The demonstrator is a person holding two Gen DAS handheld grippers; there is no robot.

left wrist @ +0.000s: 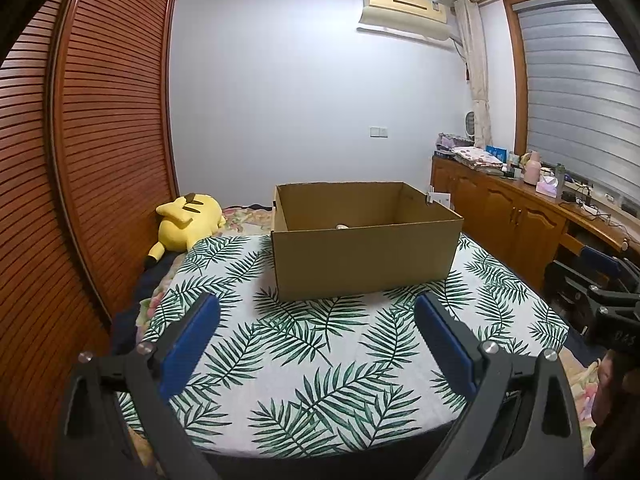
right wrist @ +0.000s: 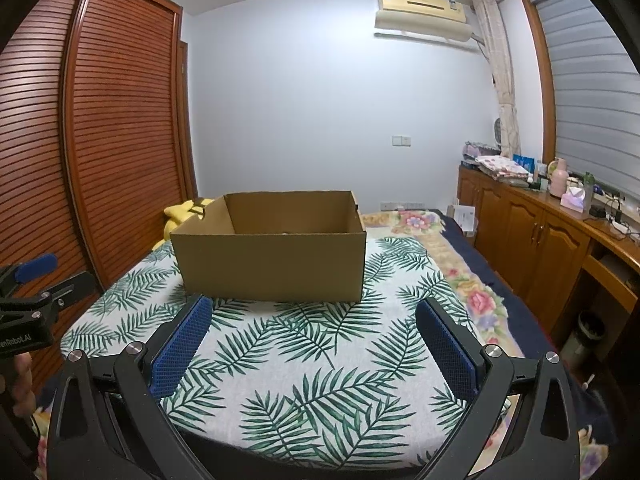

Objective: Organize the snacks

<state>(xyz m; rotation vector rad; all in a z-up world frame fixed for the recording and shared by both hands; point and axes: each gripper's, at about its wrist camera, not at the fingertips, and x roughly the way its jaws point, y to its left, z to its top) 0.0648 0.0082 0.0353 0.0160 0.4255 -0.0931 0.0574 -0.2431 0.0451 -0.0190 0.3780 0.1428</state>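
Observation:
An open brown cardboard box (left wrist: 366,258) stands on the leaf-print cloth (left wrist: 312,368) on the bed; it also shows in the right wrist view (right wrist: 272,266). A small pale item (left wrist: 342,226) peeks over the box's near wall; I cannot tell what it is. My left gripper (left wrist: 318,332) is open and empty, held above the cloth in front of the box. My right gripper (right wrist: 312,336) is open and empty, also in front of the box. Each gripper shows at the edge of the other's view, the right gripper (left wrist: 608,300) and the left gripper (right wrist: 28,292).
A yellow plush toy (left wrist: 188,220) lies left of the box by the slatted wardrobe (left wrist: 100,140). A wooden sideboard (left wrist: 520,216) with clutter runs along the right under the window. A floral blanket (right wrist: 452,264) covers the bed's right side.

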